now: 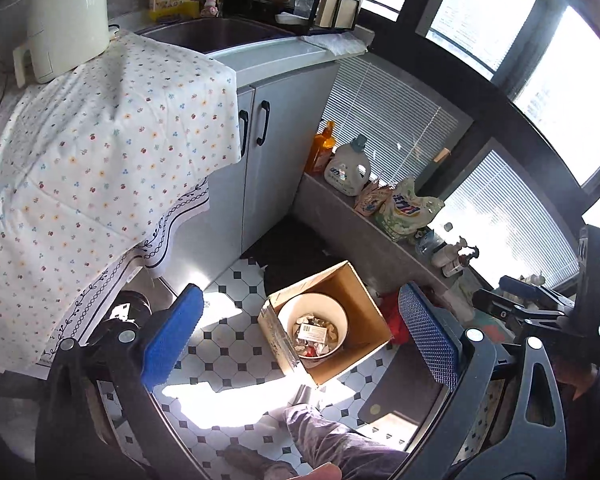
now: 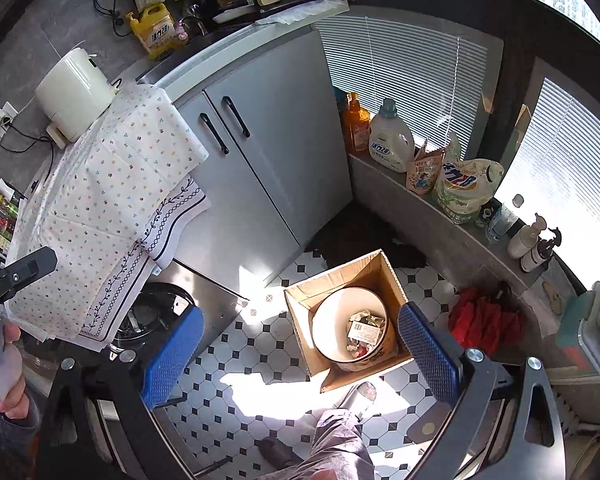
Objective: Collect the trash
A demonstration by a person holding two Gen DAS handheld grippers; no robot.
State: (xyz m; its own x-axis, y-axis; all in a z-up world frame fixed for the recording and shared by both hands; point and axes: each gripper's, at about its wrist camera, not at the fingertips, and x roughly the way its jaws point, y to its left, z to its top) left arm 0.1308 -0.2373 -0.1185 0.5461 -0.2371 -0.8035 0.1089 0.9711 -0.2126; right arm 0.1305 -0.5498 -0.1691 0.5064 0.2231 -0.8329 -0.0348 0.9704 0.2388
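A: Grippers?
B: Left gripper (image 1: 300, 344) & right gripper (image 2: 300, 354) held spread, nothing gripped, kept high for overview.
A: Trash?
B: Seen in bin (image 2: 328, 320) below/ahead, inside box (image 2: 380, 276); more possibly hidden.

The right tool (image 2: 300, 354) hangs above a black-and-white tiled floor (image 2: 236, 360), its blue-padded fingers (image 2: 172, 360) spread wide with nothing between them. Below stands an open cardboard box (image 2: 384, 270) holding a round white bin (image 2: 332, 312); crumpled trash (image 2: 366, 332) lies at the bin's bottom. A red cloth (image 2: 480, 320) lies on the floor just right of the box. Behind are grey cabinet doors (image 2: 260, 152) and a floral cloth (image 2: 112, 184) draped over the surface. At the left edge, a hand (image 2: 4, 376) grips a dark handle.
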